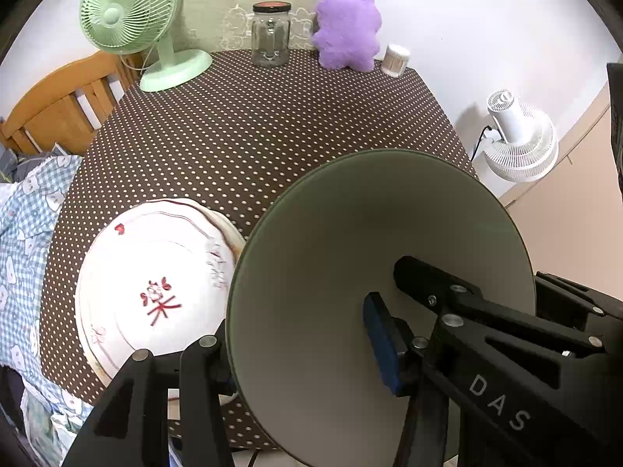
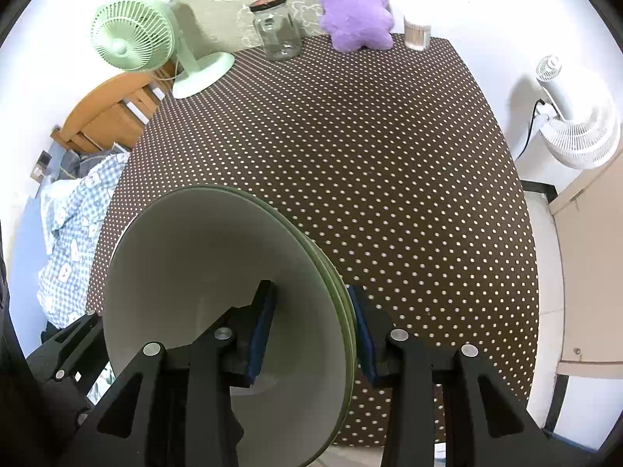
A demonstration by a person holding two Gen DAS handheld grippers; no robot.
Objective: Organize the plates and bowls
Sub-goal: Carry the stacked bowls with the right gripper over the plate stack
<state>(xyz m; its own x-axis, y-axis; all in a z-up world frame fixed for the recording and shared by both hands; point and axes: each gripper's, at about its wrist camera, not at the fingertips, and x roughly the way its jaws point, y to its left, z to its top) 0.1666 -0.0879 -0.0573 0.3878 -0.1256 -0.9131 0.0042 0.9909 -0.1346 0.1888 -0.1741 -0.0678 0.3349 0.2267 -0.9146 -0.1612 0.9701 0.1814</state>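
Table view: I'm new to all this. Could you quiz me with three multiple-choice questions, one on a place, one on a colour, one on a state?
1. Where is the purple plush toy?
A) on the floor
B) at the far edge of the table, beside the glass jar
C) inside the jar

2. What colour are the plates in the right tongs?
A) green
B) red
C) black

3. How is the jar?
A) lying on its side
B) upright, open
C) upright, lid on

Answers:
1 B, it stands between the jar and the swab tub.
2 A, the rims between the pads are pale green.
3 C, a lid caps its top.
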